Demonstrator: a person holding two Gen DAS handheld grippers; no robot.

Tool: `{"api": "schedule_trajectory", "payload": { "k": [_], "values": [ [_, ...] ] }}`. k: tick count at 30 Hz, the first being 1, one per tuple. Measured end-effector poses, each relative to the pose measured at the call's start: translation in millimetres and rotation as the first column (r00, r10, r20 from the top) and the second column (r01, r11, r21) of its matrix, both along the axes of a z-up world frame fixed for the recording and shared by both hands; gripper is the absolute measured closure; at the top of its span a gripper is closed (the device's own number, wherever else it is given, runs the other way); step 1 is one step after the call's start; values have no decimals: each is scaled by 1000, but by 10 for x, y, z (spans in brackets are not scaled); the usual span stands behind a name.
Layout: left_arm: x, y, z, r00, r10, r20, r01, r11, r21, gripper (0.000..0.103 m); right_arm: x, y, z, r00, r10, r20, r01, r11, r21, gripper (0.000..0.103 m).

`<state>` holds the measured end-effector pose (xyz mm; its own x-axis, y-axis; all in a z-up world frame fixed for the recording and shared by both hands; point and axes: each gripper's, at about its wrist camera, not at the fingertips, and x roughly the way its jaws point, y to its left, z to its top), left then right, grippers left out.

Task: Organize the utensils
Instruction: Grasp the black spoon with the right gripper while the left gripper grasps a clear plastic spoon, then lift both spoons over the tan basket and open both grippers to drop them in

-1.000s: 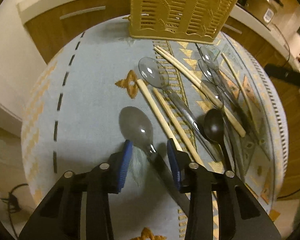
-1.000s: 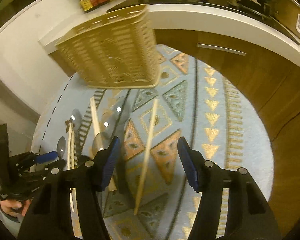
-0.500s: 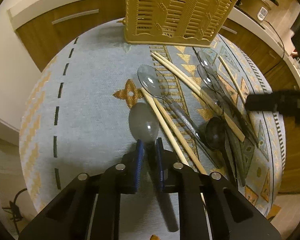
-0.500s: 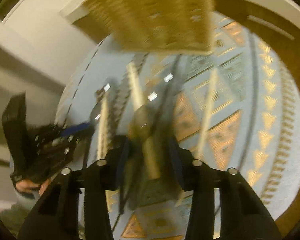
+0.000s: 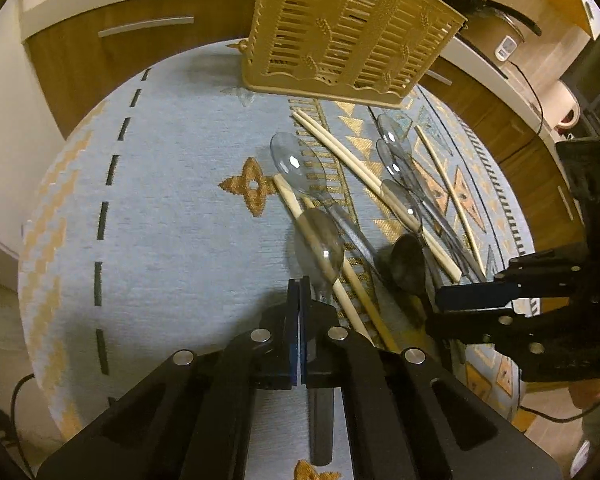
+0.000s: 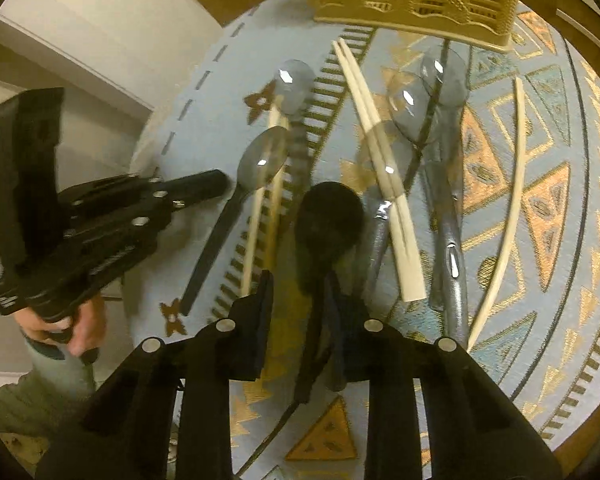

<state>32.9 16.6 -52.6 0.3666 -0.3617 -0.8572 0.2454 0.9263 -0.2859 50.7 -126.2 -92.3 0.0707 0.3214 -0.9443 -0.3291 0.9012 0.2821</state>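
Two grips forming: my left gripper [image 5: 299,300] is clamping the clear spoon [image 5: 319,245]; right gripper [image 6: 300,312] closing around the black spoon [image 6: 328,220], risking slipping.

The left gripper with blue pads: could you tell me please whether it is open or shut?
Shut. In the left wrist view the left gripper has its blue pads together; whether they pinch the clear grey plastic spoon is unclear.

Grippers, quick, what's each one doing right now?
Left gripper: jaws shut; clear spoon beside them, grip unclear.
Right gripper: jaws just closing, still open around black spoon handle.
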Motion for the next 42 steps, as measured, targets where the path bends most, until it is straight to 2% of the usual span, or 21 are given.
{"api": "schedule_trajectory", "payload": {
  "k": [6, 7, 10, 11, 13, 15, 19, 20, 22, 23, 26, 30, 35, 38, 42],
  "values": [
    [-19, 67, -16, 999, -23, -27, 22, 999, -45, 103, 38, -11, -44, 1000, -26, 3, 26, 999, -26, 80],
    [-30, 61, -24, 999, -37, -38, 35, 998, -50, 100, 28, -46, -43, 1000, -30, 6, 30, 999, -30, 80],
    [-61, 1, -30, 998, -55, -37, 54, 998, -32, 80, 18, -48, -71, 1000, -29, 8, 29, 999, -41, 80],
    [-58, -25, -36, 998, -56, -36, 55, 998, -26, 79, 22, -17, -70, 1000, -16, 19, 17, 998, -56, 80],
    [-24, -98, -80, 996, -67, -56, 66, 998, -4, 79, 14, 9, -71, 1000, -8, 28, 10, 998, -67, 80],
    [-11, -154, -65, 996, -73, -47, 74, 997, 24, 79, 9, 38, -71, 999, 5, 44, -1, 996, -92, 93],
    [24, -302, -40, 993, -107, -59, 114, 986, 118, 80, 3, 69, -95, 997, 24, 73, -15, 993, -115, 97],
    [27, -342, -38, 992, -116, -59, 123, 981, 147, 82, 1, 67, -94, 997, 26, 76, -17, 993, -115, 97],
    [35, -402, -34, 991, -122, -53, 130, 969, 210, 92, -5, 74, -94, 996, 31, 86, -21, 993, -117, 98],
    [41, -403, -34, 991, -122, -52, 131, 967, 217, 93, -17, 68, -83, 995, 37, 95, -25, 992, -120, 98],
    [42, -386, -24, 992, -119, -43, 125, 970, 208, 94, -63, 33, -49, 992, 44, 115, -31, 994, -109, 99],
    [6, -283, 90, 995, -99, 7, 97, 986, 136, 94, -104, -34, 99, 985, 40, 168, -29, 997, -66, 99],
    [-34, -91, 529, 987, -65, 150, 64, 998, 15, 94, -121, -156, 407, 969, 11, 248, -12, 1000, 2, 99],
    [-54, -49, 829, 967, -46, 251, 58, 998, -39, 94, -100, -260, 686, 946, -26, 324, 4, 998, 69, 99],
    [45, 20, 1285, 919, 5, 394, 42, 993, -110, 94, -25, -401, 1059, 900, -87, 428, 31, 990, 134, 99]
  ]
}}
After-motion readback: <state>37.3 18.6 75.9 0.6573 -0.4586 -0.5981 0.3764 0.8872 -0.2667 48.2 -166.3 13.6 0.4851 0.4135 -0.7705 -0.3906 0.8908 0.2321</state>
